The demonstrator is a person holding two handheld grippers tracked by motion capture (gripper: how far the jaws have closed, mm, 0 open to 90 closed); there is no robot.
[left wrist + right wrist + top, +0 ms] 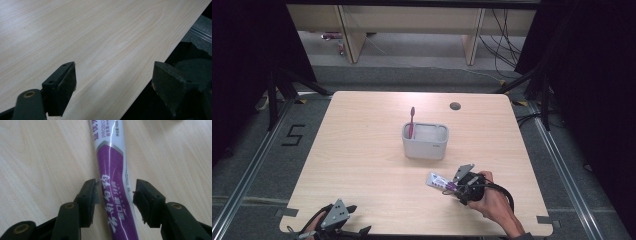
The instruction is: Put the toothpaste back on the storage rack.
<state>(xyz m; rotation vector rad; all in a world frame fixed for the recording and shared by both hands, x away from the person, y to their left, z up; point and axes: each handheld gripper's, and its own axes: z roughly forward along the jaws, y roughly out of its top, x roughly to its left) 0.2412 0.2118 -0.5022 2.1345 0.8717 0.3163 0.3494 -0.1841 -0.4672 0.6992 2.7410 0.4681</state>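
Nearest to me, at the bottom left of the high view, my left gripper sits at the near edge of the table. In the left gripper view its jaws stand wide apart with nothing between them, one over the bare wood and the other out past the table's edge, over the dark floor.

A little farther in and on the right side, my right hand holds the right gripper, which points up and to the left across the table in the high view. The toothpaste tube lies flat on the wood right at its tip. In the right gripper view the tube runs lengthwise straight through the gap between the two jaws, purple end toward the camera and white printed end pointing away. The jaws straddle the purple part, one on each side. They are partly apart; each pad sits just beside the tube's edge, and I see a sliver of wood on the left side, so I read them as not yet pressing on it. The tube rests on the table, not lifted.

Farther back, near the middle of the table, stands a grey holder with a pink toothbrush upright in its left corner, well apart from the tube.
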